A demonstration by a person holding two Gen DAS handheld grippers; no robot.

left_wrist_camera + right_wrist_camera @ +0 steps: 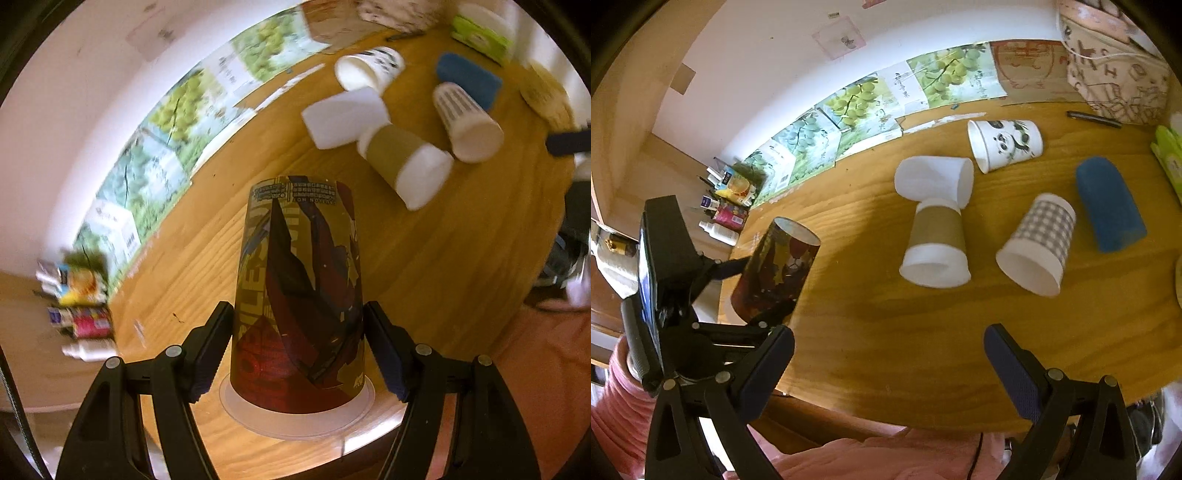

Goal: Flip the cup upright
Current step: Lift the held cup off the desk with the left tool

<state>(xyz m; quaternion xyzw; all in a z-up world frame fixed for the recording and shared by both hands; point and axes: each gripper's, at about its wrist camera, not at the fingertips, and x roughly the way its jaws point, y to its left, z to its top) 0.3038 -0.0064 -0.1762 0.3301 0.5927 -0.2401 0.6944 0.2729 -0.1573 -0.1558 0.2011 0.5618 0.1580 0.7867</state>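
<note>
left tongs (298,347): pinching the printed cup (299,291) on both sides, pads pressed against its wall down near the wide end.
printed cup: at the counter's (886,332) near-left corner. In the right wrist view it looks tipped and off the wood, closed base up and away, mouth toward the hand. I'd say the flip is mid-way.
next move: probably roll the wrist until the mouth faces up, then set it down on the bare wood at that corner.
clear disc (295,417): sits under the cup's mouth, can't tell what it is.
lying cups: brown-band cup (936,247), checked cup (1039,243), blue cup (1108,203) toward the middle and right, well apart, not in the way.
right tongs (886,373): spread wide, holding nothing, hovering over the near edge.
</note>
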